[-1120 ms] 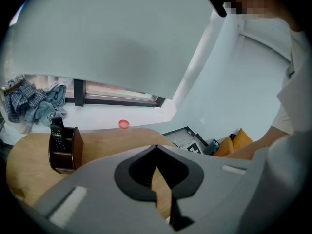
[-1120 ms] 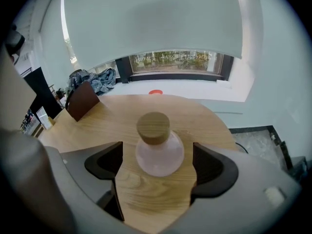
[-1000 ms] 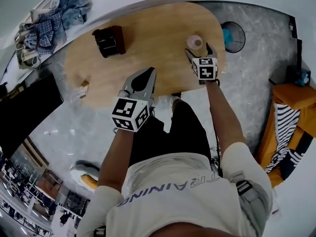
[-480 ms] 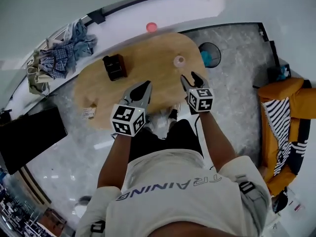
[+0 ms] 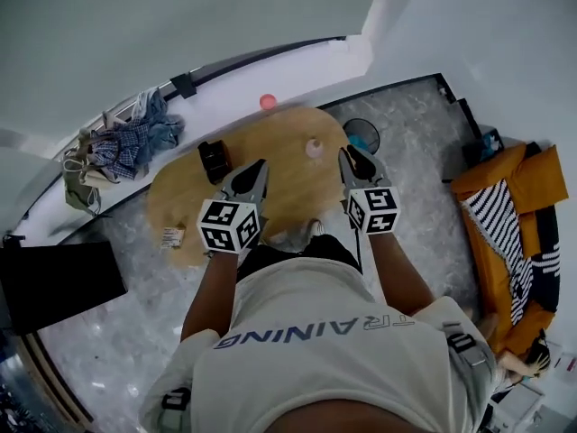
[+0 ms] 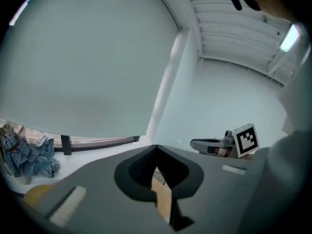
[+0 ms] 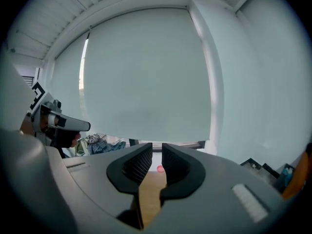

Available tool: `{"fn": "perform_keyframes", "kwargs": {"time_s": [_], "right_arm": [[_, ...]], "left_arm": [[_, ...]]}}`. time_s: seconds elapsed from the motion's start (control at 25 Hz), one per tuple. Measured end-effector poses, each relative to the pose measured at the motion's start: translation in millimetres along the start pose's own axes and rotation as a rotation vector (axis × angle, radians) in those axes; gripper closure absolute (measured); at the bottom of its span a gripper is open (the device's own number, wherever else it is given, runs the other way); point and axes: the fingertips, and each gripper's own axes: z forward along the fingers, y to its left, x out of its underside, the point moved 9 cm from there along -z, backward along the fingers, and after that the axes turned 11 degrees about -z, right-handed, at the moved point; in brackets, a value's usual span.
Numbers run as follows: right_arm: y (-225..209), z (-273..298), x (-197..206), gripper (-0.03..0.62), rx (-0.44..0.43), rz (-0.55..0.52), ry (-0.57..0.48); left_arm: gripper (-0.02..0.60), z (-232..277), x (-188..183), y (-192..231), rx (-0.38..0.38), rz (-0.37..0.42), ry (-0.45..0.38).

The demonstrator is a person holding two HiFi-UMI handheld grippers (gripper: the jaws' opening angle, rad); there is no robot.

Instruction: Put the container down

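The container (image 5: 314, 147), a small pale pink cup, stands upright on the oval wooden table (image 5: 189, 206) near its far right end. Neither gripper touches it. My right gripper (image 5: 353, 154) is raised in front of the person, nearer than the cup and to its right. Its jaws are closing, with a narrow gap and nothing between them, as the right gripper view (image 7: 157, 152) shows. My left gripper (image 5: 255, 165) hovers over the table's middle, its tips meeting on nothing (image 6: 156, 147).
A black box (image 5: 215, 161) sits on the table's far left and a small carton (image 5: 173, 235) at its near left edge. A pink disc (image 5: 268, 102) and heaped clothes (image 5: 126, 142) lie on the white ledge behind. An orange sofa (image 5: 505, 206) stands at the right.
The right gripper has drawn back from the cup, which stays on the table, and its jaws have narrowed. The head view has risen and pulled away; both grippers are lifted higher.
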Motion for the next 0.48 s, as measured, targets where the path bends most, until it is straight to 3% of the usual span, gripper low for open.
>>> {"fn": "perform_keyframes", "kwargs": {"time_s": [0.12, 0.28, 0.48], "right_arm": [[6.4, -16.3, -30.2, 0.522, 0.002, -0.015, -0.058], [7.5, -30.6, -67.9, 0.58, 0.027, -0.02, -0.105], [10.2, -33.6, -93.1, 0.582, 0.051, -0.014, -0.165]], "left_arm": [[0.581, -13.7, -17.3, -10.5, 0.02, 0.035, -0.049], [0.581, -28.2, -43.3, -24.4, 0.037, 0.093, -0.112], [0.581, -37.5, -58.3, -26.8, 0.05, 0.132, -0.145]]}}
